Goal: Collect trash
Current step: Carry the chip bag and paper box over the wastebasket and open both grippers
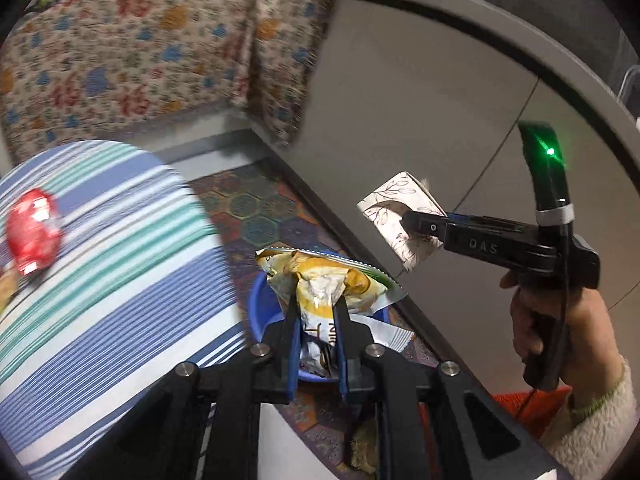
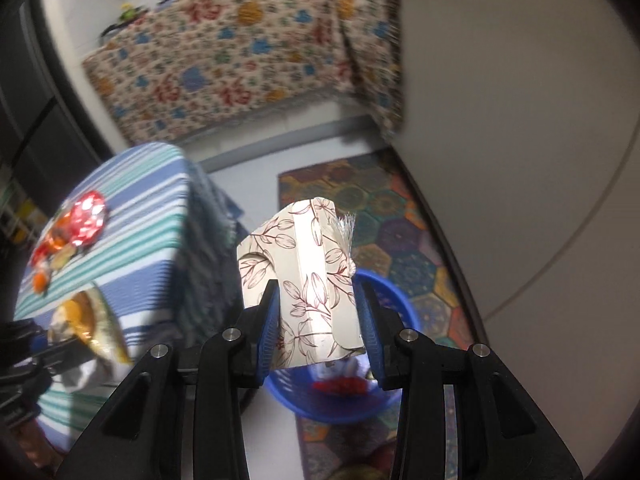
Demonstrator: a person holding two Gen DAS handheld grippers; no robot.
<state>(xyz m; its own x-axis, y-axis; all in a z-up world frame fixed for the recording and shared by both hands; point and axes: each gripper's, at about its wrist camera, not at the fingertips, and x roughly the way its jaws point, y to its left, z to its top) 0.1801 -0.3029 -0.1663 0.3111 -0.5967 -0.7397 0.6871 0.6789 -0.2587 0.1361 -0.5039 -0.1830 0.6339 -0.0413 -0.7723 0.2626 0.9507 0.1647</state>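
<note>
A patterned hexagon rug (image 2: 384, 208) covers the floor beside a striped worktop (image 1: 120, 248), with a floral-draped couch (image 1: 132, 56) beyond. The left gripper (image 1: 316, 320) is clenched on a yellow snack wrapper (image 1: 324, 284), and the right gripper (image 2: 316, 312) clasps a folded floral paper box (image 2: 296, 272), both carried over the blue basket (image 2: 404, 312) below the jaws, presumably for dropping. Red foil wrappers (image 2: 86, 220) lie on the worktop, left of the jaws. Nothing blocks the basket.
</note>
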